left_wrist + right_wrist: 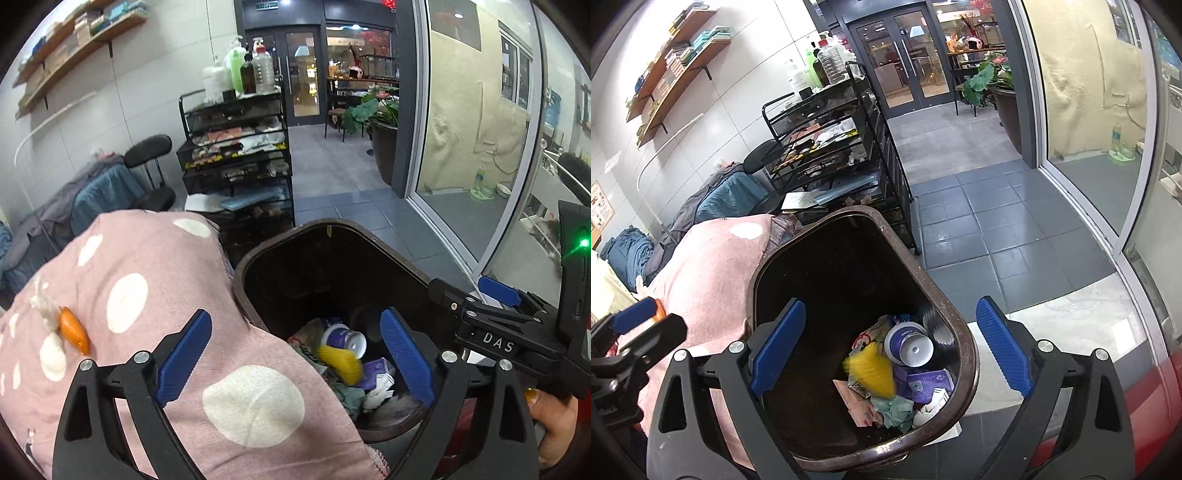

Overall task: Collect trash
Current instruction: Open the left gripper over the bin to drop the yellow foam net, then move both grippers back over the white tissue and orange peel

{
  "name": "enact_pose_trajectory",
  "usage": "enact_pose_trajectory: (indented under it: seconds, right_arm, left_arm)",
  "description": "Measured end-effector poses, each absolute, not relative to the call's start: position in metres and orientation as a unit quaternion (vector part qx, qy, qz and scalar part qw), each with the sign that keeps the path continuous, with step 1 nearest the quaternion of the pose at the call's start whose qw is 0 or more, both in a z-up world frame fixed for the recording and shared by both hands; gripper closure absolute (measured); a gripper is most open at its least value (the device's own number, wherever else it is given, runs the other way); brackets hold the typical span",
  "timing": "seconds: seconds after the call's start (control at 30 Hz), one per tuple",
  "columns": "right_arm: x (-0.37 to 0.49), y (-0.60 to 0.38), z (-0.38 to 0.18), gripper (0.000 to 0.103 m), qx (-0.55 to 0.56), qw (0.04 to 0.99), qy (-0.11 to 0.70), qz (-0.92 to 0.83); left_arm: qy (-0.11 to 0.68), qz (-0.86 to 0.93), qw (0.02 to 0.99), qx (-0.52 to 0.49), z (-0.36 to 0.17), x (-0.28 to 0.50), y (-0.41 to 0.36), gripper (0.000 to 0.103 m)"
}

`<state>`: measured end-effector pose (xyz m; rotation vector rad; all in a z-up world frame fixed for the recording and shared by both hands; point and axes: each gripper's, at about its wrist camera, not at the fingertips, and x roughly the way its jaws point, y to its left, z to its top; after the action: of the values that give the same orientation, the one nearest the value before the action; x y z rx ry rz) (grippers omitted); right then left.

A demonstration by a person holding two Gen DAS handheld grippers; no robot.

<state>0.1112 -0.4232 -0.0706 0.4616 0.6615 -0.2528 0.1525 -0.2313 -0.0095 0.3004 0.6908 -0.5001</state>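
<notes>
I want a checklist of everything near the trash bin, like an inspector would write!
Surface: grey tiled floor.
Job's things: dark bin holding a blurred yellow piece, a purple-and-white cup, wrappers.
Clutter: pink spotted cloth with an orange wrapped sweet; mesh cart of bottles.
Grippers: left gripper open, empty; right gripper open, empty.
Cables: nothing seen.
Surroundings: wall shelves, glass doors, potted plant.

Yellow item [871, 367] in the bin [964, 354] was motion-blurred; couldn't tell what it was. Trash under it partly hidden, bin's near rim cut off by btm edge in left view. Pink cushion [155, 280] cut off at left/btm edges.
</notes>
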Motion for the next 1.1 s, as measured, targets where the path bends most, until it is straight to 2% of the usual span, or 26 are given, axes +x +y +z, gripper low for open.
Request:
enact_pose_trajectory:
  seconds: [0.37,0.77,1.1]
  right_arm:
    - [0.114,-0.401,-0.062,0.010,0.204,0.926,0.304,-0.096]
    - [0.131,-0.338,-0.032,0.010,0.162,0.943,0.292,-0.004]
    - [0.170,-0.246,-0.010,0.006,0.134,0.927,0.322,0.137]
  left_arm:
    - [0.283,-0.208,0.930,0.112,0.014,0.131,-0.186,0.005]
    - [0.300,-0.142,0.942,0.057,0.015,0.127,-0.101,0.005]
    - [0.321,-0.059,0.945,0.036,0.009,0.131,-0.008,0.005]
